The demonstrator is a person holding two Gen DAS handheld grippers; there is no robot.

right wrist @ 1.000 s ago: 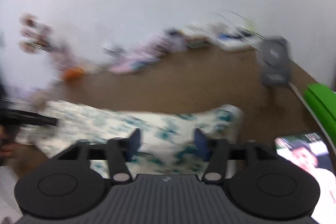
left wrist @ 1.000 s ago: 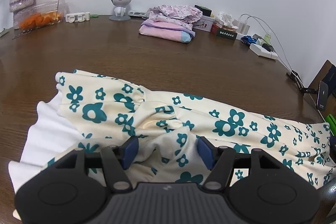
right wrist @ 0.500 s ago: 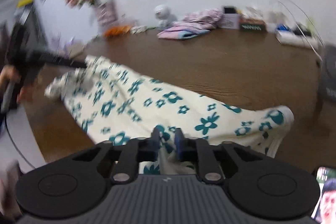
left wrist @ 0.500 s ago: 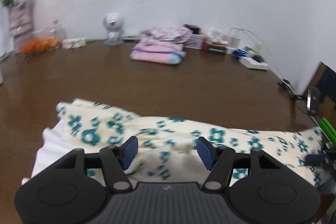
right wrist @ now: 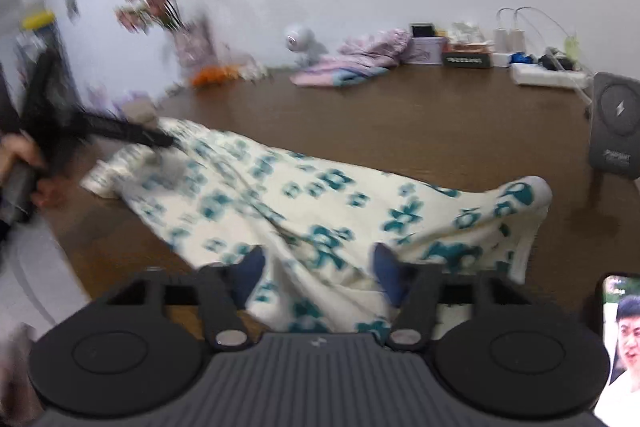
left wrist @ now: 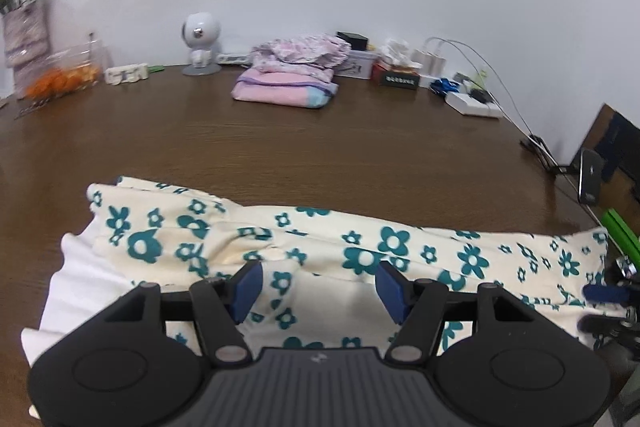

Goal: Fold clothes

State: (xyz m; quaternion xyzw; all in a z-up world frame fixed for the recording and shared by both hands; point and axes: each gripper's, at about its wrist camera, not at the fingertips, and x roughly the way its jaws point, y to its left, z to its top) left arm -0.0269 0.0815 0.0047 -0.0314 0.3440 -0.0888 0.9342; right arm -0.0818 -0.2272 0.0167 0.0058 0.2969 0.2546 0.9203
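You're between grips on the floral garment (left wrist: 360, 251) lying flat along the desk (left wrist: 320, 147): left gripper (left wrist: 318, 285) jaws gape over it, right gripper (right wrist: 316, 273) jaws have just reopened astride its near edge, so next pinch both ends.

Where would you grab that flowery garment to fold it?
Probably the end corners of the garment: it lies as a long flat strip across the table. The left gripper and right gripper, jaws just reopened, hang open over the near edge, so come from there.
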